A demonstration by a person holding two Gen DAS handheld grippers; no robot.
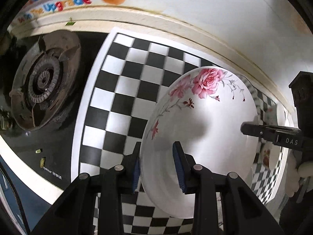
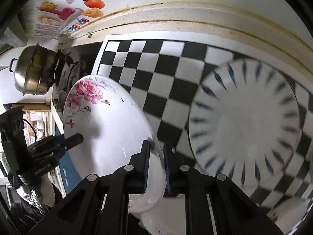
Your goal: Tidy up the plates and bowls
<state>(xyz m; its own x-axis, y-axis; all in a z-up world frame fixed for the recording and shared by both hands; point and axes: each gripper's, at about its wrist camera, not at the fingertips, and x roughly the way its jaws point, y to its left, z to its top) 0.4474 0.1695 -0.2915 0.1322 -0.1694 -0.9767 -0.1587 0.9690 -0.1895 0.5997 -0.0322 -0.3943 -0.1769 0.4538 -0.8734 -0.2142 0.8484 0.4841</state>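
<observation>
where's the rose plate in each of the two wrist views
Left wrist view: the rose plate fills the lower right, its left rim between the left gripper pads, the right gripper on its far right rim.
Right wrist view: the same plate sits lower left of centre, tilted, its rim clamped in the right gripper.
Shared landmark: the checkerboard sheet behind it.

Blue-striped plate [image 2: 248, 129] motion-blurred, cut off at 4 o'clock edge. Small floral dish [image 1: 271, 156] at 3 o'clock mostly hidden behind rose plate [image 1: 205, 129]. Wall sticker [image 1: 64, 4] lettering smeared.
</observation>
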